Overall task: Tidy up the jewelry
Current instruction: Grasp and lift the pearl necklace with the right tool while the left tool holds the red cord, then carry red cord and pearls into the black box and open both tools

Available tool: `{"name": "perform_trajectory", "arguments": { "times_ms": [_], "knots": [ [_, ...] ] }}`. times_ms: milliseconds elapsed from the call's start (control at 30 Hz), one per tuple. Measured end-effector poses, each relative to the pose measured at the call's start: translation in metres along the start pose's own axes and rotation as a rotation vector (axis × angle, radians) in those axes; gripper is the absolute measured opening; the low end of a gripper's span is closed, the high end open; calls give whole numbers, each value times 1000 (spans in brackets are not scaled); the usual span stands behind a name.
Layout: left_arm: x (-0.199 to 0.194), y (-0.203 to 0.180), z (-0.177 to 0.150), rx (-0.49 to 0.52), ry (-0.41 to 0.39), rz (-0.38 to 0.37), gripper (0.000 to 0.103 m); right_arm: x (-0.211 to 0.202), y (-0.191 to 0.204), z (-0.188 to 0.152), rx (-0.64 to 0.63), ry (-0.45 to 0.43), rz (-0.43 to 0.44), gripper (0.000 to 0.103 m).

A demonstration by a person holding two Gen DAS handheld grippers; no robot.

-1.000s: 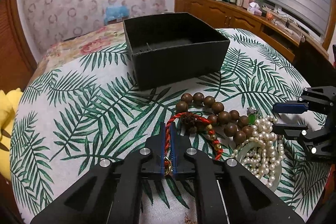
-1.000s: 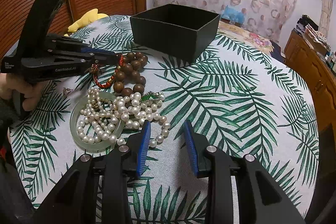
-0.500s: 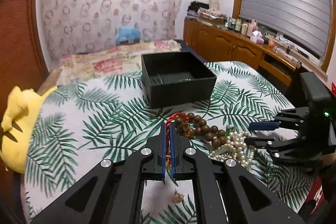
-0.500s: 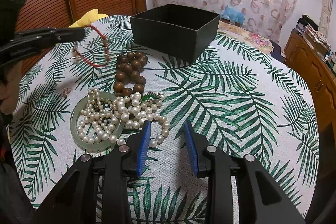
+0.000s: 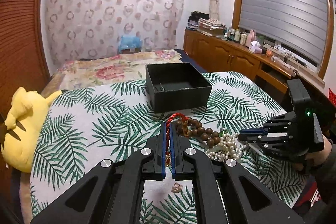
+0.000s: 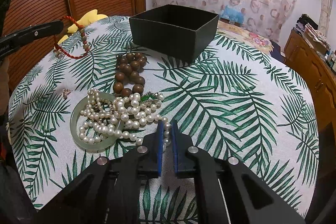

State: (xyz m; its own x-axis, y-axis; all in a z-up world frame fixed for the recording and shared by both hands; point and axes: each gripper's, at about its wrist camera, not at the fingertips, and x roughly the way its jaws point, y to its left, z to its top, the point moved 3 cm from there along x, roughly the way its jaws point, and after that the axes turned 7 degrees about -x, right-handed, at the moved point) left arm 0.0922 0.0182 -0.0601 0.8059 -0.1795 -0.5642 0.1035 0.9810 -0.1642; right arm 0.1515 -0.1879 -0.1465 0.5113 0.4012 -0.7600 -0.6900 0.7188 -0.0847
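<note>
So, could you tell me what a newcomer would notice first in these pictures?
Probably the jewelry heap on the palm-leaf tablecloth: a pearl necklace tangled over a pale green bangle, with a brown wooden bead bracelet behind it. The left gripper holds a red cord bracelet lifted clear, and the right gripper has just closed on the pearls. Beyond sits an open black box.

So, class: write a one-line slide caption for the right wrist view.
Right gripper shut on pearl strand beside jade bangle; left gripper lifts red cord bracelet near black box.
</note>
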Motion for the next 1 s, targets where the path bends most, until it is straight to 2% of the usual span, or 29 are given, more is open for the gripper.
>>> {"name": "perform_trajectory", "arguments": {
  "times_ms": [133, 533, 1000],
  "knots": [
    [-3, 1, -3, -9, -1, -5, 2, -19, 1, 7, 4, -53, -14, 8],
    [-24, -9, 5, 3, -47, -26, 2, -94, 1, 66, -43, -208, -24, 8],
    [-20, -18, 34, 36, -55, -49, 2, -130, -20, 114, -41, -291, -43, 8]
  ]
}}
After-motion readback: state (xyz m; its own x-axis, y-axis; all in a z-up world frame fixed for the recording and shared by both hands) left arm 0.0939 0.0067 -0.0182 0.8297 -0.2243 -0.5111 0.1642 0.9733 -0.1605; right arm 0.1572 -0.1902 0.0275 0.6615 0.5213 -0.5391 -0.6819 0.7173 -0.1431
